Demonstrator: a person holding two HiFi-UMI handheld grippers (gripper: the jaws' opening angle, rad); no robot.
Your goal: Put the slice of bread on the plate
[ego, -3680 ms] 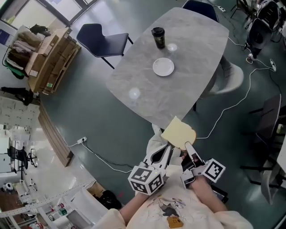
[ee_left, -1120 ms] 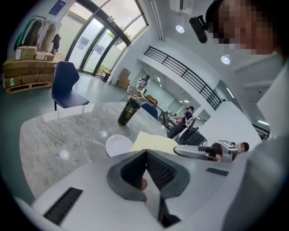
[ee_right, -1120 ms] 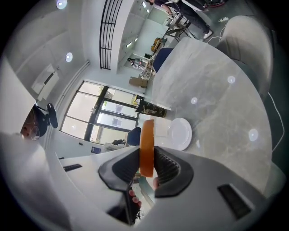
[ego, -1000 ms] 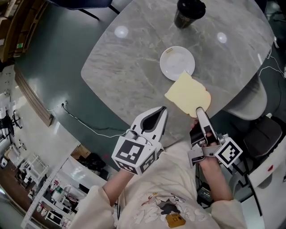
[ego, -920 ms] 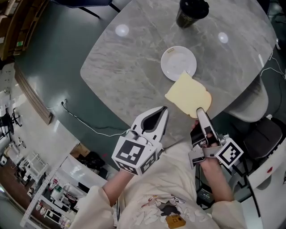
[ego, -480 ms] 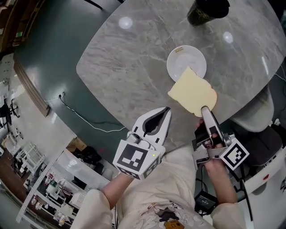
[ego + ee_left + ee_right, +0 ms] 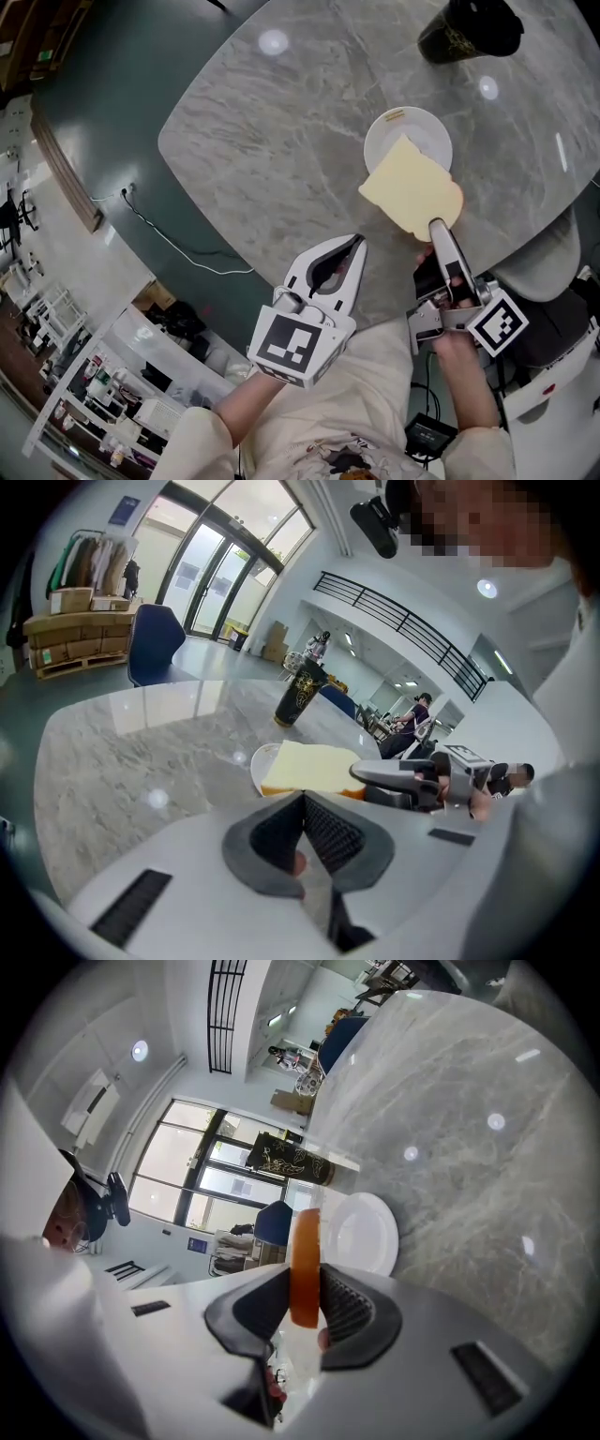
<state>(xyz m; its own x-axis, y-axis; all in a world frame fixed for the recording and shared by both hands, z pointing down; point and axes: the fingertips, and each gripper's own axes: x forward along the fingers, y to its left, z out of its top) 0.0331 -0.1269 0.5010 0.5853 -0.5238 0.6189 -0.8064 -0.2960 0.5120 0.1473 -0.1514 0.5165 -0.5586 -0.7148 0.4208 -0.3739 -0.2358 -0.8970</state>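
My right gripper [image 7: 437,225] is shut on the near edge of a pale slice of bread [image 7: 411,189] with a brown crust. It holds the slice flat above the grey marble table [image 7: 281,159], its far corner overlapping the small white plate [image 7: 419,131]. In the right gripper view the slice [image 7: 304,1251] stands edge-on between the pads, and the plate [image 7: 370,1232] lies just beyond. My left gripper [image 7: 354,244] hangs over the table's near edge, left of the bread, shut and empty. The left gripper view shows the closed left gripper [image 7: 302,797] with the bread [image 7: 314,764] ahead.
A dark paper cup [image 7: 469,28] stands on the table behind the plate. A white seat [image 7: 544,262] sits at the table's right edge. On the floor to the left runs a cable [image 7: 178,248]. A blue chair [image 7: 155,639] and stacked boxes [image 7: 80,630] are beyond the table.
The table has come closer in the head view. Both grippers have sunk toward it, and the bread has moved forward until it overlaps the plate's near rim.
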